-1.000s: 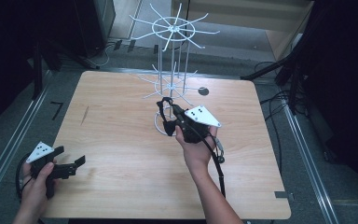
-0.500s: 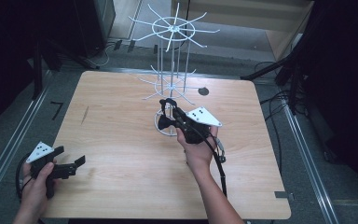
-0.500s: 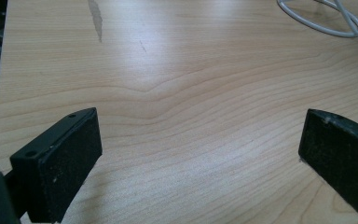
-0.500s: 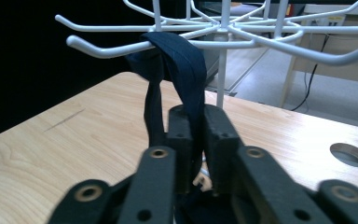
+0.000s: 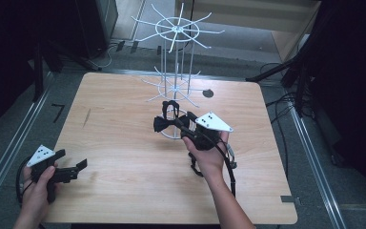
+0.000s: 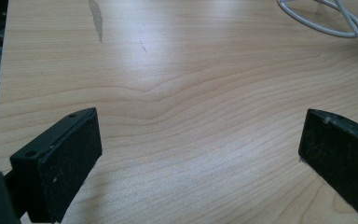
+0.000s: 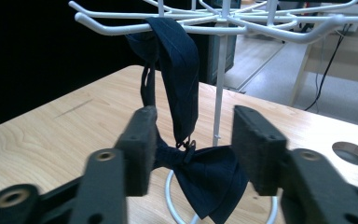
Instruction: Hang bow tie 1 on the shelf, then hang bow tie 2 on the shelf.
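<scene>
Desk (image 5: 124, 191) w/ light wood top is carrying everything. Left gripper (image 5: 71, 169), nearest the person & well apart from the rack, is sitting at the front left w/ jaws wide apart, nothing btwn them. Right gripper (image 5: 171, 121) is hovering just in front of the rack; jaws have just been opening, bow tie (image 7: 200, 172) btwn them, pads not pressing. Bow tie is hanging by its strap from a lower hook of the white wire rack (image 5: 176, 71), right by the pole, above the ring base.
</scene>
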